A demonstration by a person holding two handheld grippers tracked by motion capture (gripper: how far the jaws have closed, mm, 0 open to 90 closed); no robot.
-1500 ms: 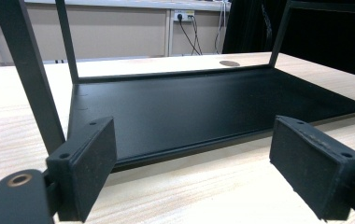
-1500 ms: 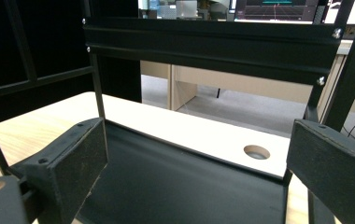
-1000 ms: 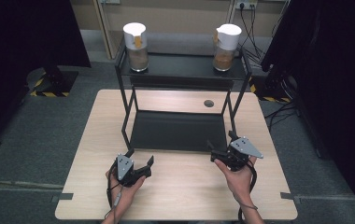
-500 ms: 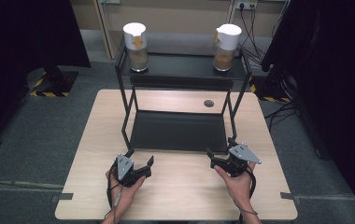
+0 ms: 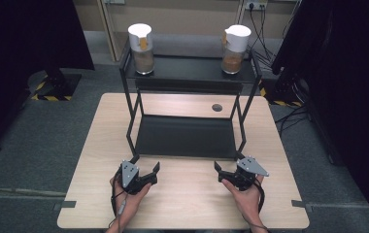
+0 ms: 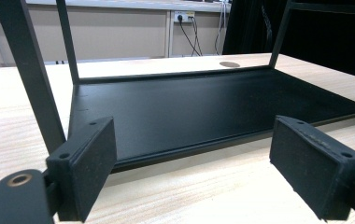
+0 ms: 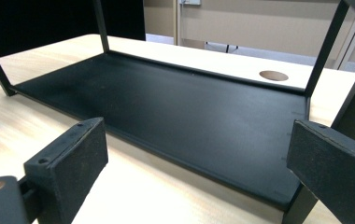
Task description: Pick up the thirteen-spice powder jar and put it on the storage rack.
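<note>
Right, both hands sat low in the frame, resting on the pale wooden table (image 5: 182, 204). The left gripper (image 5: 146, 171) was at lower left, its fingers (image 6: 89, 163) spread wide with nothing between them. The right gripper (image 5: 227, 167) was at lower right, its fingers (image 7: 70, 161) likewise spread apart and empty. Both pointed up the frame toward the black rack (image 5: 185, 136) in the middle of the table, just beyond the fingertips but not touching them. In the left gripper view the rack's bottom shelf (image 6: 203, 107) lay flat and bare across the centre, one post rising at the left edge. In the right gripper view the same shelf ran from upper left to lower right. Up top, on the rack's upper shelf (image 5: 187, 72), stood two jars with white lids: the left jar (image 5: 141, 48) at upper left, the right jar (image 5: 235, 48) at upper right, well apart.
</note>
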